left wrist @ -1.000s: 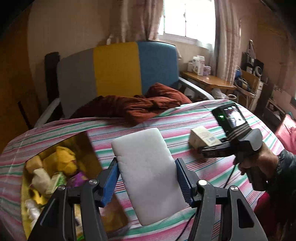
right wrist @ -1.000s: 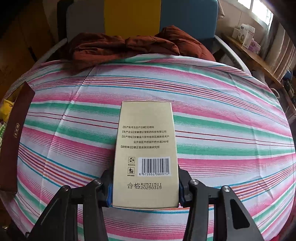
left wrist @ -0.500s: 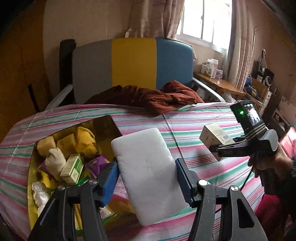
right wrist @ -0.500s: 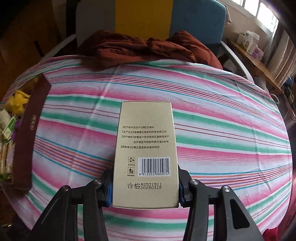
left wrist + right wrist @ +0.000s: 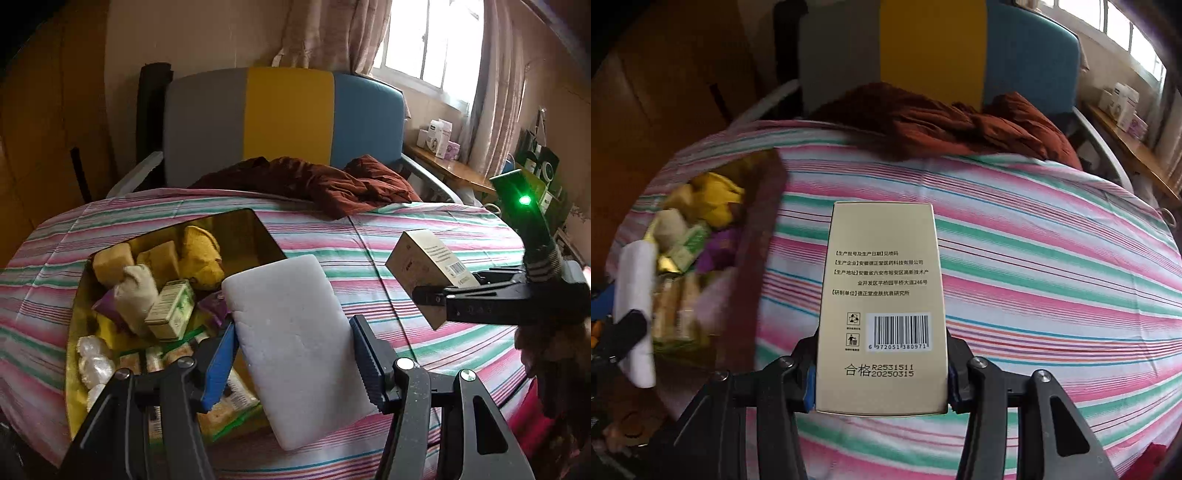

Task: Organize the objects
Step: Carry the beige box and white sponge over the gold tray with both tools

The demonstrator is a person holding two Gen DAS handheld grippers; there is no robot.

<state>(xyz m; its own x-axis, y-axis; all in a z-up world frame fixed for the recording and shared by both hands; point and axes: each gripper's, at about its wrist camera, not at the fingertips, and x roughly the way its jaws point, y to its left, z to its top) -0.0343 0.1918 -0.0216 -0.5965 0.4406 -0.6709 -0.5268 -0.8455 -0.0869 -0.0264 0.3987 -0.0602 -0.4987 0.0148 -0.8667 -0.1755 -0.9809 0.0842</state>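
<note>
My left gripper [image 5: 291,350] is shut on a white foam sponge [image 5: 295,343], held above the striped bed just right of an open brown box [image 5: 266,236] with a gold lining, full of sponges, small cartons and packets. My right gripper [image 5: 881,373] is shut on a beige carton [image 5: 882,295] with a barcode, held above the bed. In the left wrist view the carton [image 5: 424,273] and right gripper [image 5: 428,295] hang at the right. In the right wrist view the box [image 5: 764,229] lies at the left, with the white sponge [image 5: 635,288] beside it.
A crumpled dark red cloth [image 5: 332,184] lies at the head of the striped bed [image 5: 406,229], under a grey, yellow and blue headboard [image 5: 288,118]. A wooden shelf [image 5: 450,166] with small boxes stands under the window at the right.
Both grippers have risen and swung left with their loads. The open box has come more fully into both views. The right gripper with the carton now sits closer to the left one.
</note>
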